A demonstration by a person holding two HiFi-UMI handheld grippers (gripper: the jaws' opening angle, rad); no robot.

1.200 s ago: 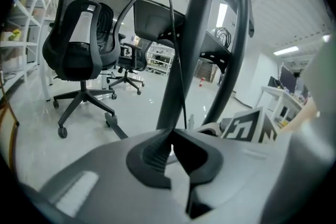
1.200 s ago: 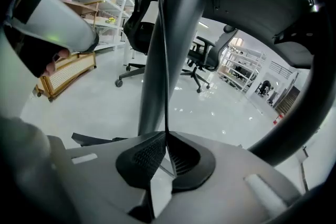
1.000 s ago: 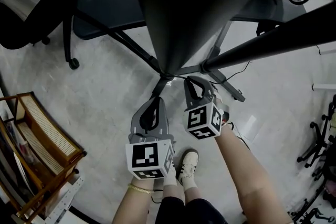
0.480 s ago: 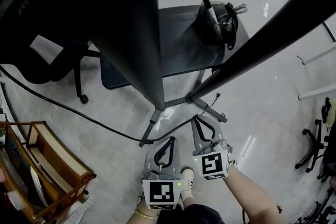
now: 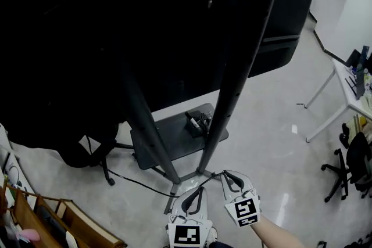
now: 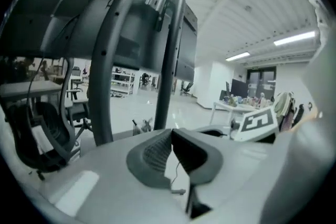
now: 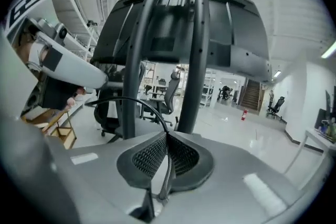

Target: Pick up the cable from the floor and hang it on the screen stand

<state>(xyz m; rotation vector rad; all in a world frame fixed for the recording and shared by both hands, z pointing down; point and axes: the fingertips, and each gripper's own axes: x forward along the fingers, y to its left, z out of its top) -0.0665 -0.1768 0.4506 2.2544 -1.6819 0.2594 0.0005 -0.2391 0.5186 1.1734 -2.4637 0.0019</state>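
Observation:
The screen stand [image 5: 231,67] rises in front of me, two dark poles carrying a big black screen [image 5: 174,14]. A thin black cable [image 5: 139,182] runs from the floor at the left, past the stand's foot, up to my right gripper [image 5: 224,173]. That gripper is shut on the cable, which arcs away to the left from its jaw tips [image 7: 131,103]. The stand's poles [image 7: 197,60] stand just beyond it. My left gripper [image 5: 200,189] is beside the right one, shut, with nothing seen held. The poles [image 6: 170,60] fill its view too.
The stand's low base shelf [image 5: 157,142] carries a small bundle of gear [image 5: 197,122]. A black office chair [image 5: 87,151] stands to the left and a wooden rack [image 5: 64,219] at the lower left. A white table [image 5: 343,90] and another chair [image 5: 349,166] are at the right.
The head view has swung up from the floor to the whole stand and screen. Both grippers now sit lower and smaller in the frame, still side by side.

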